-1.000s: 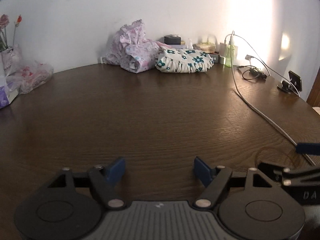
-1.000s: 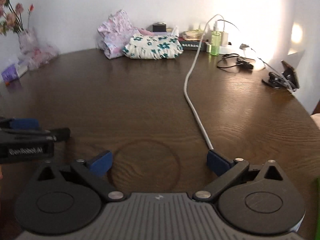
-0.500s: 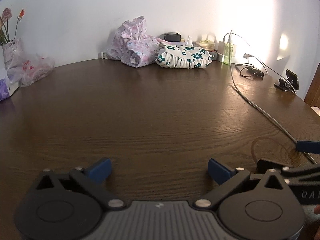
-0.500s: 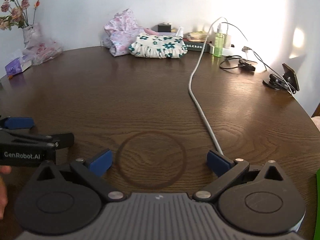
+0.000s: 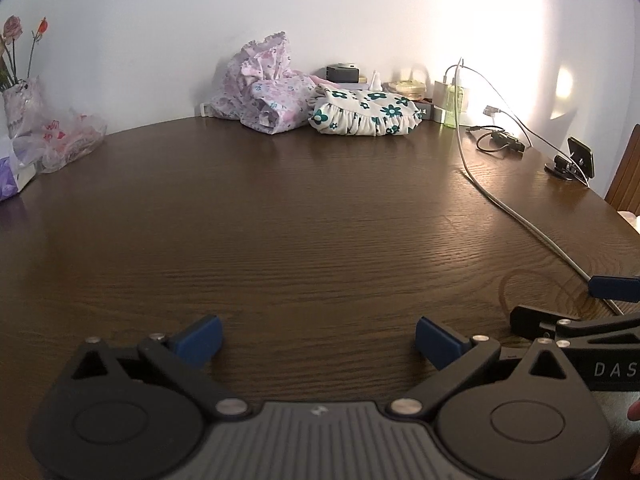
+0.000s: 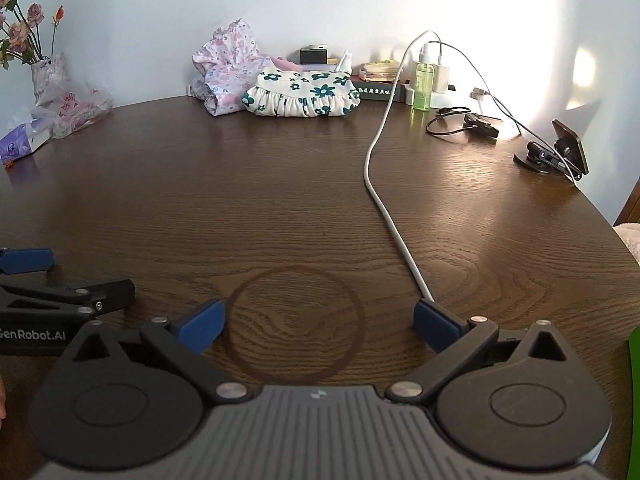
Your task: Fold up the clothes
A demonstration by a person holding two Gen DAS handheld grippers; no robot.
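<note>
Two garments lie at the far edge of the dark wooden table (image 5: pixel 320 208) against the wall: a crumpled pink floral one (image 5: pixel 264 88) and, to its right, a folded white one with teal flowers (image 5: pixel 366 114). The right wrist view shows the same pink garment (image 6: pixel 228 72) and white garment (image 6: pixel 302 92). My left gripper (image 5: pixel 318 340) is open wide over bare wood near the front edge, nothing between its fingers. My right gripper (image 6: pixel 318 322) is likewise open and empty, hovering above a ring mark (image 6: pixel 296 324) in the wood. Both are far from the clothes.
A white cable (image 6: pixel 384 200) runs from a charger at the back down to beside my right gripper. A green bottle (image 6: pixel 424 80), books, a black cable and a phone stand (image 6: pixel 560 152) sit at the back right. A vase of flowers (image 6: pixel 36 64) and plastic bags stand back left.
My left gripper's jaws have spread from partly open to fully wide. Both views have pulled back slightly, so the clothes look a bit farther off.
</note>
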